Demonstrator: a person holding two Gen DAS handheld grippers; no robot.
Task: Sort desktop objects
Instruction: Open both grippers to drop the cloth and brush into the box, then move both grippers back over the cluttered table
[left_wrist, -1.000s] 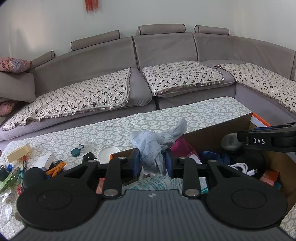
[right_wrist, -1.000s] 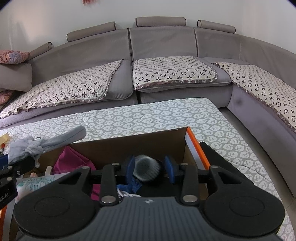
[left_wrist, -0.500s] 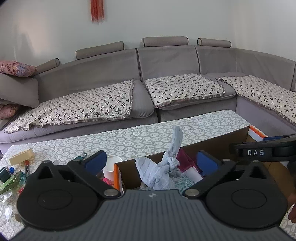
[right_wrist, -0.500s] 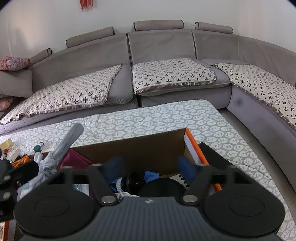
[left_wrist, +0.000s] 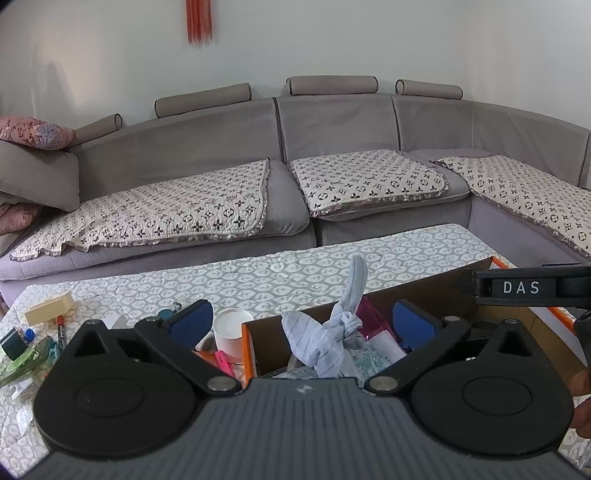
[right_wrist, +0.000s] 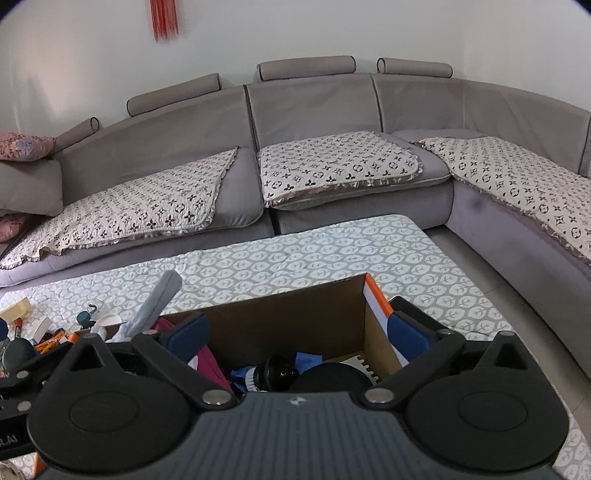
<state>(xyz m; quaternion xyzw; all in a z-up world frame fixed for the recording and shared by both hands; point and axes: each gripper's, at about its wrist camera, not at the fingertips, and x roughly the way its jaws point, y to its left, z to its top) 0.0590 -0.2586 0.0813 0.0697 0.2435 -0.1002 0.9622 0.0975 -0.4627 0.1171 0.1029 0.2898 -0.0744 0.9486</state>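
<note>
An open cardboard box with orange edges stands on the patterned table. A knotted light-blue cloth lies in its left end; one end of the cloth sticks up in the right wrist view. My left gripper is open and empty above the cloth. My right gripper is open and empty above the box's right part, over a black round brush, a black lid and blue fabric. A magenta pouch lies in the box.
Left of the box are a white cup, a yellow block, orange and pink pens, a green plastic item and small clutter. A grey sofa curves behind and to the right of the table.
Both grippers opened and let go: the left released the blue cloth into the box, the right released the black brush. Both have lifted and pulled back.
</note>
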